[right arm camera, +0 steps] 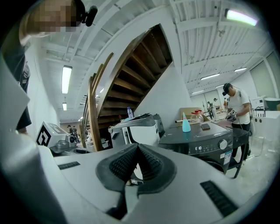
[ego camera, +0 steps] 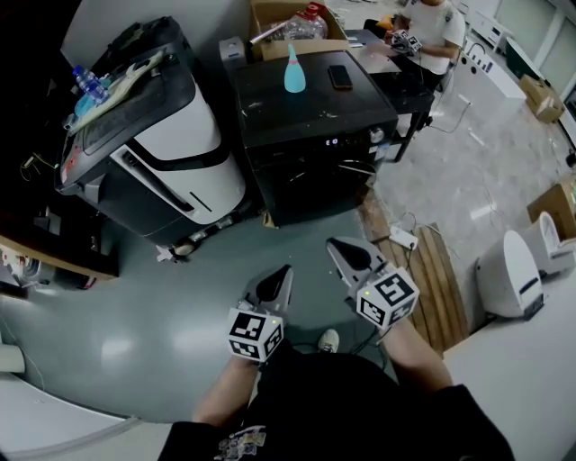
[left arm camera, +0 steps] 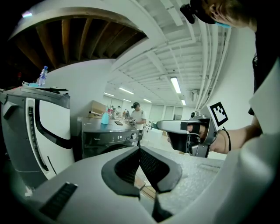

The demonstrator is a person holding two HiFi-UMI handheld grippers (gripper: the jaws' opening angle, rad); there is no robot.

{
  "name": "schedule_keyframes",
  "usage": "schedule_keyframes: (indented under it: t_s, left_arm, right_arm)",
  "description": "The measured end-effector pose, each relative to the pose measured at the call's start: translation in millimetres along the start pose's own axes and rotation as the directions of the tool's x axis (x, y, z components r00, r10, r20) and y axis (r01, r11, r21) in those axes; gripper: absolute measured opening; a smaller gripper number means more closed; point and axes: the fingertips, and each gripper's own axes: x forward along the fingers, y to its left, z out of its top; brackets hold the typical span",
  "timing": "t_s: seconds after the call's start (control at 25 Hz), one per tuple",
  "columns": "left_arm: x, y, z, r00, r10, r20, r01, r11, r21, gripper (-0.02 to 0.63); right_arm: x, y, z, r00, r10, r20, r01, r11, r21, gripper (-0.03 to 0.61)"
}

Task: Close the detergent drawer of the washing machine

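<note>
Both tongs shut and empty, washer well ahead of you.

Your left gripper (ego camera: 287, 269) and right gripper (ego camera: 331, 243) sit side by side above the grey floor (ego camera: 135, 315), each with its jaws pressed together on nothing. Past them, well apart, stands the black washer (ego camera: 310, 122), front toward you. Its drawer lies in the top front panel, too small to tell whether it is out or in. A blue bottle (ego camera: 295, 72) and a phone (ego camera: 340, 76) rest on its lid. Beyond, a person (ego camera: 434, 27) works.
</note>
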Motion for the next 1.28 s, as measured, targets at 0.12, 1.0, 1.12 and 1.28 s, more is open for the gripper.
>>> schedule_keyframes:
  t_s: [0.12, 1.0, 1.12, 1.28]
  left_arm:
    - [-4, -13, -4, 1.0, 0.024, 0.001, -0.024, 1.0, 0.004, 0.003]
    - [3, -26, 4, 0.995, 0.097, 0.034, -0.097, 0.995, 0.009, 0.003]
    - [4, -26, 5, 0.995, 0.098, 0.034, -0.099, 0.995, 0.007, 0.003]
    - [4, -24, 4, 0.995, 0.098, 0.03, -0.098, 0.995, 0.003, 0.003]
  right_arm:
    - [-13, 0, -5, 1.0, 0.015, 0.011, -0.015, 1.0, 0.007, -0.002]
    - [-33, -8, -4, 0.998, 0.056, 0.021, -0.057, 0.998, 0.004, -0.002]
    - [-33, -9, -5, 0.998, 0.058, 0.019, -0.058, 0.998, 0.006, -0.002]
    - [-31, -9, -7, 0.998, 0.057, 0.017, -0.057, 0.998, 0.01, -0.002]
